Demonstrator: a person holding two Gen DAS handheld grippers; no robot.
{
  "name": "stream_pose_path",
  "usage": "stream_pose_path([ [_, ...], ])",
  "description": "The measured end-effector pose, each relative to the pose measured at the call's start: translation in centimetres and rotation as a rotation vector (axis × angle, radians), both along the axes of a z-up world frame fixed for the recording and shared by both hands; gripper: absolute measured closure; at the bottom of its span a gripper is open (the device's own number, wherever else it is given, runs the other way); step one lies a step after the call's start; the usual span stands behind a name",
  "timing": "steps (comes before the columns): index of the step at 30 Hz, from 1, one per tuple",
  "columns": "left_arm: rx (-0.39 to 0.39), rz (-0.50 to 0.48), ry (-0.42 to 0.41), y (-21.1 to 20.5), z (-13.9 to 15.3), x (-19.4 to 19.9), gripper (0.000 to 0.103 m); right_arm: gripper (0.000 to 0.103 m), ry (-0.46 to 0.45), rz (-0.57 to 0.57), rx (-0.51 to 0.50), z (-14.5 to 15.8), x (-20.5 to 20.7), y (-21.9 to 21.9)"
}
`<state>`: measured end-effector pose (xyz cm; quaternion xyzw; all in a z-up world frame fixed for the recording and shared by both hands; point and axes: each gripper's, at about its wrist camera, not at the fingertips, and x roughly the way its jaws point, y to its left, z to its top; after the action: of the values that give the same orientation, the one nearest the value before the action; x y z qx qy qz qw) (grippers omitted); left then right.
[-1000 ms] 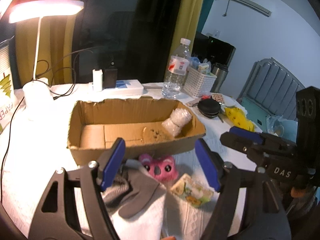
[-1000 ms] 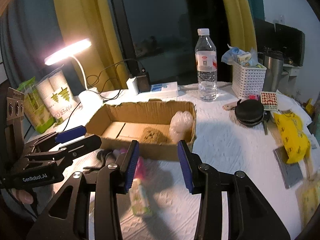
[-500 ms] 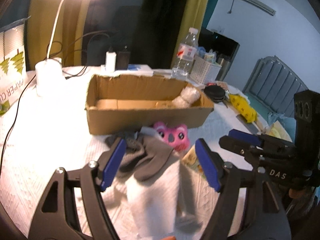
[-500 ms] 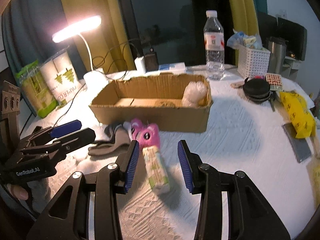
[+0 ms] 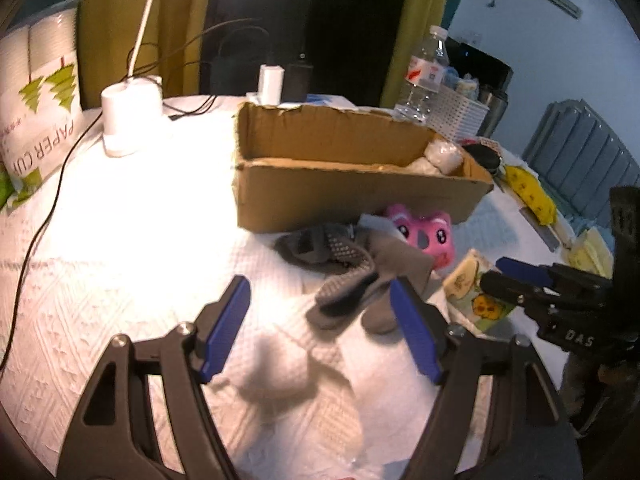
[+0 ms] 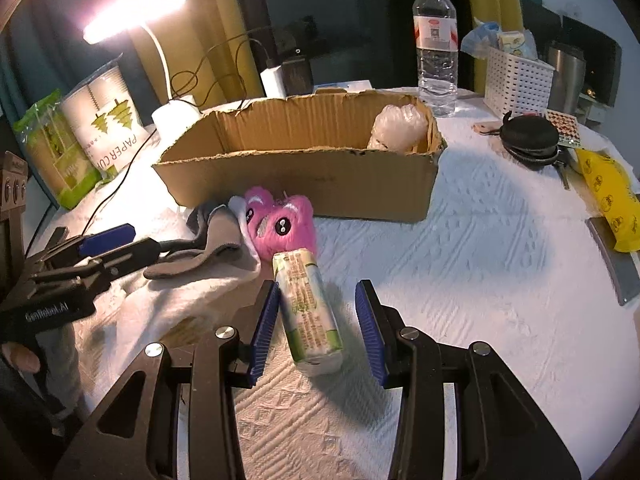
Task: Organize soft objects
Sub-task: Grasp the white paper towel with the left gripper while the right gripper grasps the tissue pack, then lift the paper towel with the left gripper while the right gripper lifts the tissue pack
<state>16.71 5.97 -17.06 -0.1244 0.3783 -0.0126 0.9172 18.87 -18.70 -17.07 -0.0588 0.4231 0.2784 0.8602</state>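
An open cardboard box (image 6: pixel 304 184) stands mid-table with a clear plastic bundle (image 6: pixel 396 126) in its right end. In front of it lie grey socks (image 5: pixel 352 276), a pink plush toy (image 6: pixel 280 224) and a green-printed tissue pack (image 6: pixel 308 308). My right gripper (image 6: pixel 318 320) is open and low over the table. The tissue pack lies lengthwise between its blue pads, close to the left pad and apart from the right one. My left gripper (image 5: pixel 320 320) is open wide just short of the socks, its right pad beside a sock toe. Each gripper shows in the other's view.
A lit desk lamp (image 6: pixel 136 12) with cables and a paper-cup pack (image 6: pixel 108 128) stand at the back left. A water bottle (image 6: pixel 436 40), a white basket (image 6: pixel 516 76), a black round case (image 6: pixel 528 140) and a yellow bag (image 6: pixel 612 200) sit to the right. A white textured cloth (image 6: pixel 480 280) covers the table.
Both grippers have come down and forward toward the items in front of the box. The tissue pack now lies between the right jaws, and the socks are close to the left jaws.
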Motion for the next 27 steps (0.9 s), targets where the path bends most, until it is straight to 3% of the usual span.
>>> stream_pose_path([
  [4, 0.001, -0.051, 0.016, -0.8, -0.3, -0.7, 0.029, 0.062, 0.006, 0.012, -0.028, -0.6, 0.1, 0.3],
  [10, -0.023, -0.125, 0.045, -2.5, -0.6, -1.9, 0.029, 0.074, -0.003, 0.005, -0.03, -0.6, -0.1, 0.0],
  [17, 0.038, -0.204, 0.072, -4.7, -1.0, -2.1, 0.029, 0.076, -0.023, -0.018, -0.024, -0.1, -0.7, -1.0],
  [20, 0.014, -0.222, 0.076, -4.9, -1.3, -2.0, 0.031, 0.076, -0.03, -0.018, -0.021, 0.1, -1.1, -1.3],
  [22, 0.003, -0.233, 0.083, -4.9, -1.4, -1.9, 0.055, 0.076, -0.034, -0.022, -0.017, 0.3, -1.4, -1.5],
  [27, -0.03, -0.239, 0.06, -4.5, -0.9, -2.3, 0.067, 0.076, -0.047, -0.037, -0.009, 0.8, -1.7, -2.2],
])
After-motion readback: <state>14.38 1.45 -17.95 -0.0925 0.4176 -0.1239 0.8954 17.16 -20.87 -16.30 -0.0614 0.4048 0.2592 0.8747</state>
